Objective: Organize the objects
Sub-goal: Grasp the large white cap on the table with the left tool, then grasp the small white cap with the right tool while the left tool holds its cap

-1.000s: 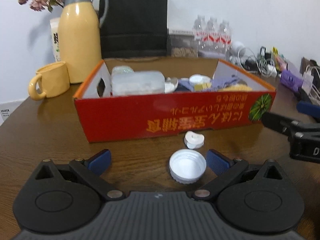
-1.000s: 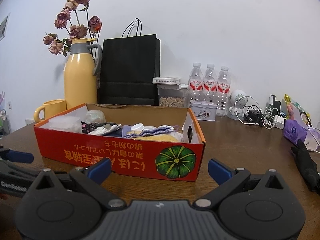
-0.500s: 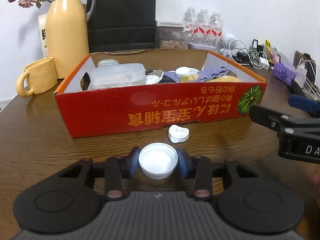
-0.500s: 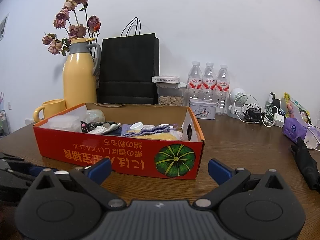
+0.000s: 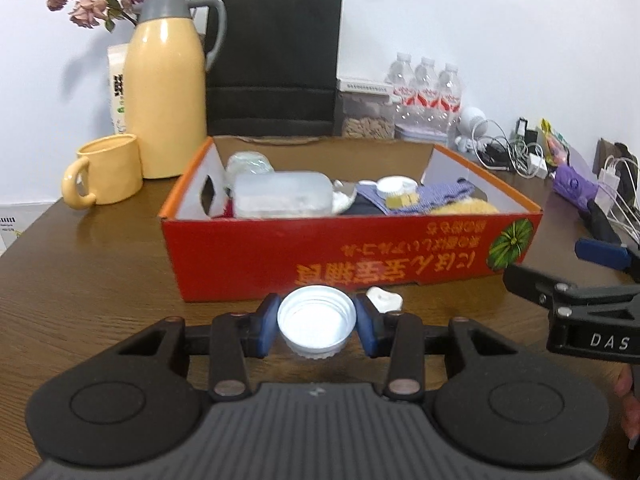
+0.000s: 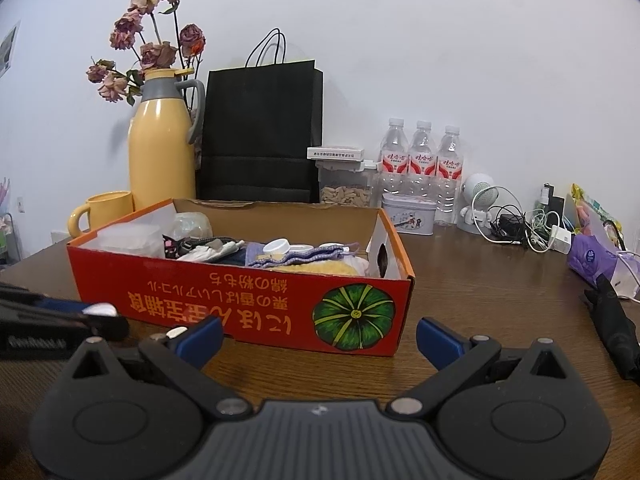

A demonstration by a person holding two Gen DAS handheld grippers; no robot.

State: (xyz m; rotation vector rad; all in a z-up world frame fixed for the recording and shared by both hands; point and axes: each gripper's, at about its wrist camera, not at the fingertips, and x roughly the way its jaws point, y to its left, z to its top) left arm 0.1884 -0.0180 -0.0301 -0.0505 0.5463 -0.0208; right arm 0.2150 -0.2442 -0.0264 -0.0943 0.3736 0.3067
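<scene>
My left gripper point(image 5: 317, 326) is shut on a white screw cap point(image 5: 316, 319), open side up, held just above the table in front of the red cardboard box point(image 5: 280, 252). A small white lid piece point(image 5: 385, 299) lies on the table right behind it. The box holds a clear plastic container point(image 5: 282, 194), a white jar lid point(image 5: 390, 187), blue cloth and other items. My right gripper point(image 6: 319, 334) is open and empty, in front of the box's pumpkin corner point(image 6: 352, 316). It also shows at the right of the left wrist view point(image 5: 576, 280).
A yellow thermos jug point(image 5: 164, 92) with dried flowers and a yellow mug point(image 5: 105, 176) stand left of the box. A black paper bag point(image 5: 274, 64), three water bottles point(image 5: 426, 94), a nut container, cables point(image 6: 516, 220) and a purple pack point(image 6: 592, 258) line the back and right.
My left gripper closed on the white cap and lifted it, moving toward the box. The right gripper stayed open and nearly still.
</scene>
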